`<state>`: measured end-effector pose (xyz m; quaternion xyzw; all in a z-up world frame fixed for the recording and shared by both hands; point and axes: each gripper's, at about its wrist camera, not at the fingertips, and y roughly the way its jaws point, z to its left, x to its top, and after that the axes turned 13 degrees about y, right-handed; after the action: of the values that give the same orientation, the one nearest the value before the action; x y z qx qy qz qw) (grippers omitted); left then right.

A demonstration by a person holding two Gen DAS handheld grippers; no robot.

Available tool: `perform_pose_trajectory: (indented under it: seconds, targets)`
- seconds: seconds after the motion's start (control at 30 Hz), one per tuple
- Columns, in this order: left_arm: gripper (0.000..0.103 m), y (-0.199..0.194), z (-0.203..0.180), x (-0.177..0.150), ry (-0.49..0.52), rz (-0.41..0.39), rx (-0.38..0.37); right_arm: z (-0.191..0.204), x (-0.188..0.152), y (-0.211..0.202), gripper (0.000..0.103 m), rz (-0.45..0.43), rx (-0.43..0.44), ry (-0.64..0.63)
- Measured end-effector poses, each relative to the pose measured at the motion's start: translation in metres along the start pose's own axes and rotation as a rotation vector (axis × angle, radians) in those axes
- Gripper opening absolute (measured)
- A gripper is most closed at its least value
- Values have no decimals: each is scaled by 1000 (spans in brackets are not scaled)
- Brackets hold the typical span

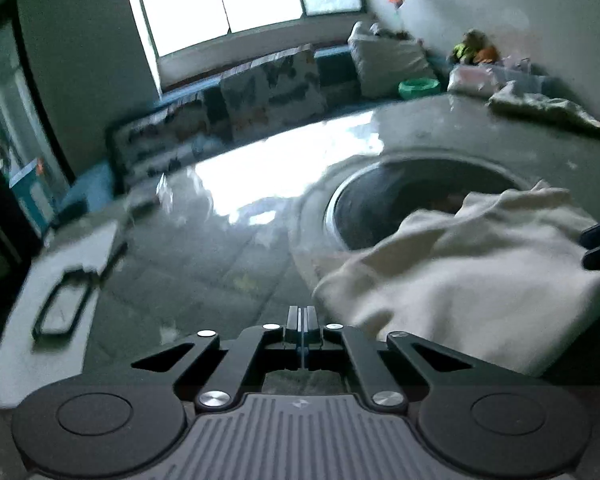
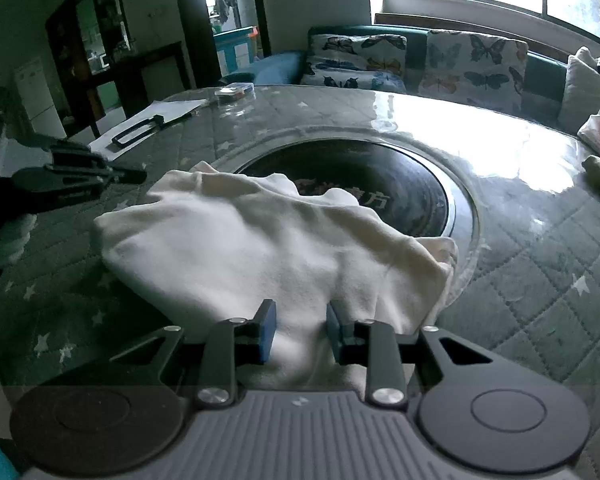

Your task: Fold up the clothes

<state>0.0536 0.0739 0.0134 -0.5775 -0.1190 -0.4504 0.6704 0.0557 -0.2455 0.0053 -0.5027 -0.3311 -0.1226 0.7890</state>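
left tongs (image 1: 302, 320) closed, empty; right tongs (image 2: 300, 330) apart astride cream garment (image 2: 276, 248), near hem hidden.

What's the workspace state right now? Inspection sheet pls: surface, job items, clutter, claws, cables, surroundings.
Surface: round table, quilted star-print cover under glossy sheet, dark round insert in centre.
Job's things: cream garment, bunched, partly over the insert.
Clutter: paper sheet with black handle-like item, clear container, green cloth.
Grippers: left claw shut, empty, beside garment; right claw open over garment edge.
Cables: nothing seen.
Surroundings: butterfly cushions, window, doorway.
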Motion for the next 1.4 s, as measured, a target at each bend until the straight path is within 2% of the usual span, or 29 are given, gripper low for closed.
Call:
perform_pose_trajectory:
  seconds: [0.1, 0.13, 0.17, 0.2, 0.37, 0.43, 0.47, 0.53, 0.6, 0.87, 1.03, 1.2, 1.3, 1.4]
  targets:
    - [5, -10, 13, -4, -121, -26, -91, 0, -1, 0, 27, -2, -1, -3]
    - [10, -13, 15, -5, -141, -34, -110, 1, -1, 0, 27, -1, -2, -5]
    - [19, -14, 15, -6, -154, -38, -129, 1, 0, 0, 28, 0, -2, -6]
    - [22, -13, 13, -6, -160, -39, -139, 1, 0, 0, 28, 1, -2, -6]
    - [22, 1, 4, -5, -163, -7, -166, 1, 0, 0, 28, 0, -3, -10]
    - [16, 3, 0, -5, -162, -18, -173, 0, 0, 0, 28, -1, -2, -8]
    - [9, 2, -2, -5, -147, -21, -164, 0, 0, 0, 28, -1, -2, -7]
    - [5, 0, -8, -3, -110, -28, -139, -1, 0, 0, 28, -1, -1, -7]
    - [5, -3, -13, 1, -53, -24, -80, -1, 0, 0, 28, 0, -1, -7]
    - [5, 5, -48, -4, 212, -33, 72, -2, -1, 1, 31, -3, 1, -2]
    - [13, 6, -34, 2, 145, -17, 95, -1, 0, 1, 31, 0, -1, -11]
    - [13, -9, -15, 12, 45, -33, 92, -1, 3, 0, 31, -3, 3, -10]
    - [13, -14, -22, 22, 37, -66, 19, -4, 8, -3, 31, -15, 11, 1]
    - [13, -2, -30, 32, 33, -59, -24, -11, 22, 0, 31, -43, -6, 25]
